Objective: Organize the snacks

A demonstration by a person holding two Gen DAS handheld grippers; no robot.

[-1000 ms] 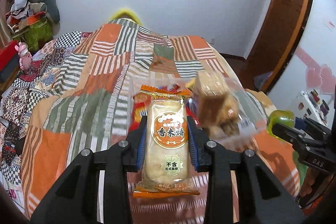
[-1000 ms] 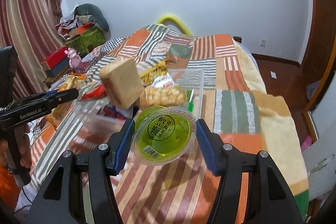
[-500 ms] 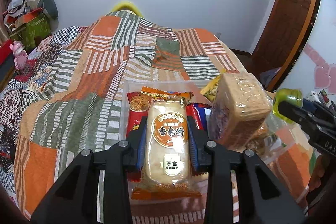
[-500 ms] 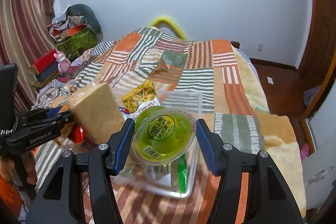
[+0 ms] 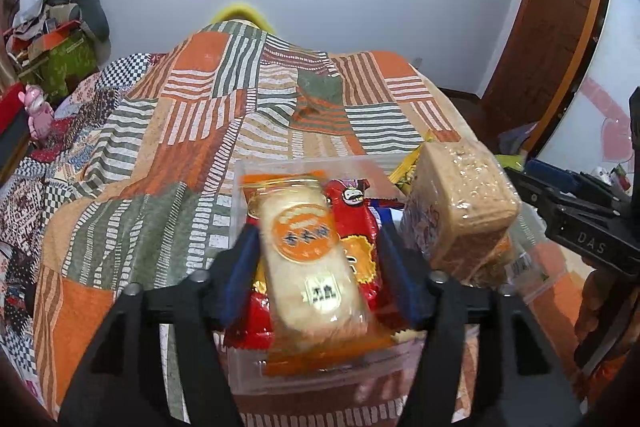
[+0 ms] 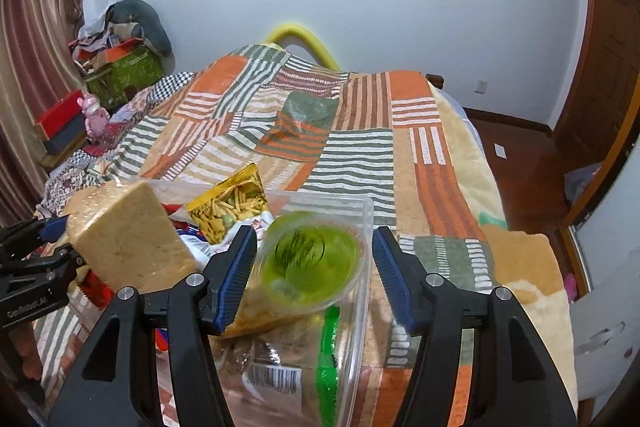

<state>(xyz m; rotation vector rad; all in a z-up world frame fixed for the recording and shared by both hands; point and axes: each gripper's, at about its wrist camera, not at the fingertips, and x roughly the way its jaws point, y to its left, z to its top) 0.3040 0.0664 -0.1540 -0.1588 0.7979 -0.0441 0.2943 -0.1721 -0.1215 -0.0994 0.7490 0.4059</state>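
Patchwork bedding in orange, green and white stripes covered the bed (image 5: 168, 131) that carried a clear plastic bin (image 5: 280, 167) near its front edge. Nearest, the left hand-held gripper (image 5: 320, 267) was opening, and the rice cracker pack (image 5: 312, 267) lay loose between its jaws on a red snack bag (image 5: 360, 227) in the bin. The right hand-held gripper (image 6: 314, 267) was also opening, the green jelly cup (image 6: 316, 259) blurred between its pads over the bin's right end. Both drops looked under way; next, each hand-held gripper should back off clear. Only the right view showed the yellow chip bag (image 6: 228, 207) farther back; a wrapped bread block (image 5: 460, 203) stood in both.
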